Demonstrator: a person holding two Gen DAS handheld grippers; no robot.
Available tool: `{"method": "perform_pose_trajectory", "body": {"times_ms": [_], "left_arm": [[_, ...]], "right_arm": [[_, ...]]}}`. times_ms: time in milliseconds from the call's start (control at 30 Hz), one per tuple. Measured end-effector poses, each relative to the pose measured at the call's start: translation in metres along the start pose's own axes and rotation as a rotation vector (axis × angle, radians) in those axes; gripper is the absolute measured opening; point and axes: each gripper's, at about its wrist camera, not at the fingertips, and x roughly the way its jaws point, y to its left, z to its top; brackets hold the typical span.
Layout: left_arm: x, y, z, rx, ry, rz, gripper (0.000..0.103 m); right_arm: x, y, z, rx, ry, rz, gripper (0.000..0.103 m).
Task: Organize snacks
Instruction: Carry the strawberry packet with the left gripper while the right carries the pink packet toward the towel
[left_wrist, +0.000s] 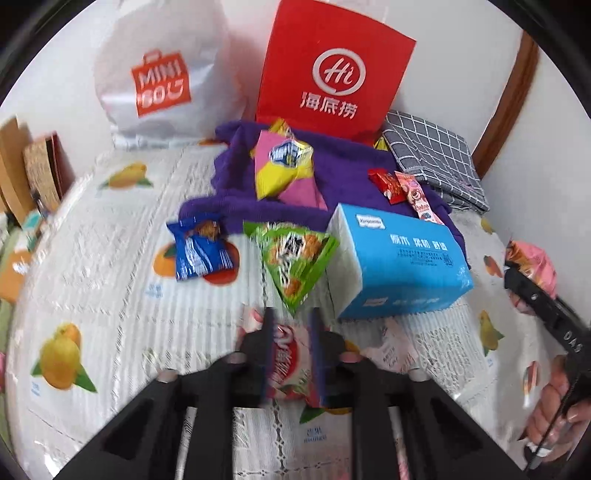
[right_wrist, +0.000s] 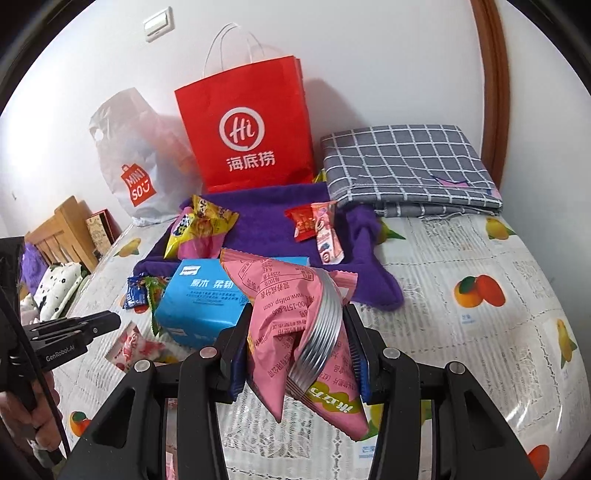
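R gripper (right_wrist: 295, 354) is clamped on a pink snack bag (right_wrist: 291, 332), lifted above the bed (right_wrist: 461, 332). L gripper (left_wrist: 291, 354) has narrow jaws around a pink-white snack pack (left_wrist: 290, 365) lying on the bed; cannot tell if pads press it. Blue tissue pack (left_wrist: 399, 262) sits near the middle, purple towel (left_wrist: 351, 181) w/ more snacks behind, red paper bag (left_wrist: 332, 70) at the wall edge.

1. The left gripper (left_wrist: 291, 350) points steeply downward; its two fingers stand a little apart, a pink and white snack packet (left_wrist: 290, 363) between them; whether the pads press on it is unclear through the blur.
2. The right gripper (right_wrist: 295, 350) tilts downward; its fingers are clamped on a pink snack bag (right_wrist: 280, 321), held clear of the bed.
3. A hand (left_wrist: 554, 410) grips the right gripper's handle.
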Motion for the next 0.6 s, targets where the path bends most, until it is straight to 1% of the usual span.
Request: {"method": "perform_pose_trajectory", "body": {"times_ms": [33,67,167,233,333,367,400,467,533,567,600], "left_arm": [[0.003,0.001,-0.002,0.0,0.011,-0.017,0.05],[0.007,0.001,-0.004,0.004,0.023,-0.036,0.057],[0.016,0.0,-0.01,0.016,0.036,-0.022,0.057],[0.027,-0.003,-0.014,0.042,0.061,-0.011,0.058],[0.041,-0.006,-0.02,0.083,0.075,0.048,0.058],[0.042,-0.009,-0.022,0.111,0.051,0.076,0.064],[0.043,-0.01,-0.023,0.128,0.046,0.09,0.067],[0.046,-0.016,-0.025,0.166,0.034,0.128,0.067],[0.048,-0.016,-0.026,0.165,0.015,0.145,0.066],[0.048,-0.016,-0.025,0.163,0.007,0.15,0.054],[0.047,-0.015,-0.024,0.163,-0.005,0.169,0.037]], "right_arm": [[0.001,0.001,-0.001,-0.003,0.005,0.001,0.045],[0.003,0.003,-0.002,-0.006,0.011,0.002,0.045],[0.008,0.008,-0.006,-0.012,0.032,0.005,0.045],[0.007,0.009,-0.008,-0.016,0.035,0.007,0.045],[0.005,0.01,-0.011,-0.023,0.035,-0.004,0.045],[0.004,0.01,-0.012,-0.024,0.037,-0.009,0.045],[0.003,0.009,-0.013,-0.023,0.039,-0.011,0.045],[0.003,0.008,-0.014,-0.02,0.043,-0.019,0.045],[0.004,0.007,-0.014,-0.018,0.047,-0.027,0.045],[0.004,0.007,-0.014,-0.016,0.047,-0.028,0.045],[0.004,0.007,-0.014,-0.013,0.049,-0.03,0.045]]}}
